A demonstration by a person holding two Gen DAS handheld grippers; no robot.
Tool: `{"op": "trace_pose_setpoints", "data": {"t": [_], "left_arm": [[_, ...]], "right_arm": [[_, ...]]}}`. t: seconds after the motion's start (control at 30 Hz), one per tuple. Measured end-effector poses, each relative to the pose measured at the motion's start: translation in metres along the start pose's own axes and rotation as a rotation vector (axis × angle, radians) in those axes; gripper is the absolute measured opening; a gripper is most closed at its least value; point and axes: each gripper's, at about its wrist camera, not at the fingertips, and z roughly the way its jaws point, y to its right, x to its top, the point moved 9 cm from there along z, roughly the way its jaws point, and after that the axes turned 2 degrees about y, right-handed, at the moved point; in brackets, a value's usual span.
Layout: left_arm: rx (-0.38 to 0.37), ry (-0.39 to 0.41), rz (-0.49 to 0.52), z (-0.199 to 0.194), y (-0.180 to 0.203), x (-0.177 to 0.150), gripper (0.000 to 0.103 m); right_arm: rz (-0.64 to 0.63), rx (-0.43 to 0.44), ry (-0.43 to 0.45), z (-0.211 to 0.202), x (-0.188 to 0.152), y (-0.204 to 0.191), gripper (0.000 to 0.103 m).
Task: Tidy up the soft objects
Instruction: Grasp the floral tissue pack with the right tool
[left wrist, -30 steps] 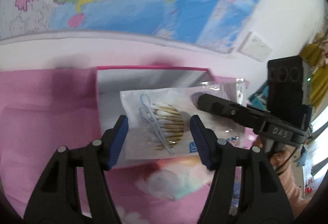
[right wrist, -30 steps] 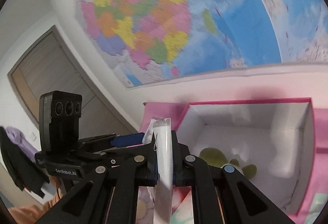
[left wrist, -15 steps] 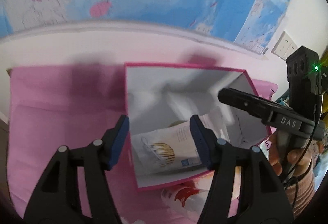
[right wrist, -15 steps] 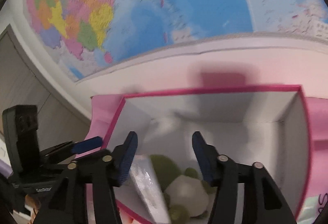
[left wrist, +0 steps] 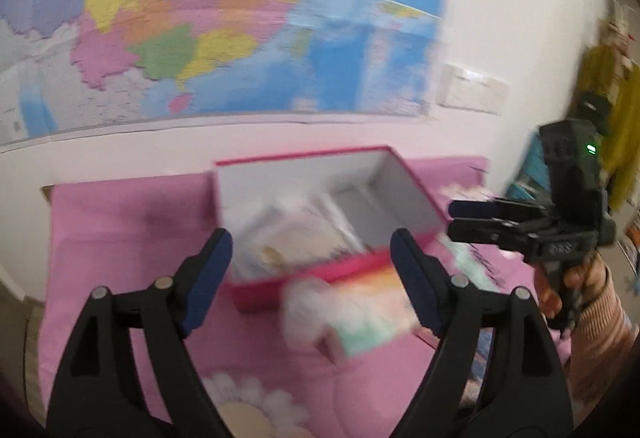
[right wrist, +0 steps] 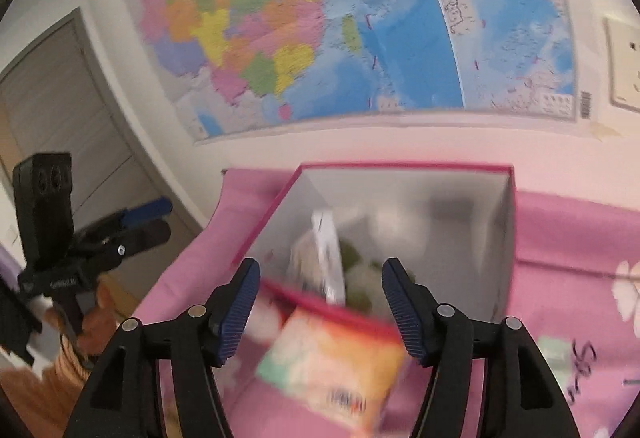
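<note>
A pink-rimmed open box [left wrist: 320,157] stands on the pink cloth; it also shows in the right wrist view [right wrist: 404,167]. Inside lies a white packet of cotton swabs [left wrist: 296,234], seen edge-on in the right wrist view [right wrist: 330,250] beside green and white soft things [right wrist: 360,270]. A colourful soft pack [left wrist: 360,314] lies in front of the box, blurred, and shows in the right wrist view [right wrist: 332,362]. My left gripper [left wrist: 310,270] is open and empty, back from the box. My right gripper [right wrist: 320,302] is open and empty above the pack; it shows at the right in the left wrist view [left wrist: 472,215].
A pink cloth with flower print [left wrist: 120,222] covers the table. A wall map [right wrist: 360,17] hangs behind. A door [right wrist: 60,109] is at the left. A wall socket [left wrist: 472,89] and hanging yellow things [left wrist: 612,97] are at the right.
Both grippers have drawn back from the box. A second ago the right gripper was shut on the swab packet; it let it go, and the packet now lies in the box.
</note>
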Motion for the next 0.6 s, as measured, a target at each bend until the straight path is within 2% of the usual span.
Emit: {"op": "trace_pose_setpoints", "data": {"t": [0.17,0.37,0.53,0.6], "left_arm": [[-0.094,-0.108,0.036,0.010,0.052,-0.045,0.082],[-0.178,-0.308,0.067,0.052,0.106,-0.115,0.082],[-0.186,-0.409,0.061,0.081,0.120,-0.150,0.081],[-0.191,-0.441,0.047,0.092,0.121,-0.158,0.076]], "right_arm": [[0.018,-0.004,-0.064,-0.032,-0.054,0.006,0.065],[0.084,-0.086,-0.220,-0.025,-0.128,0.038,0.065],[0.143,-0.110,-0.283,-0.015,-0.166,0.057,0.064],[0.166,-0.092,-0.276,-0.013,-0.171,0.059,0.062]]}}
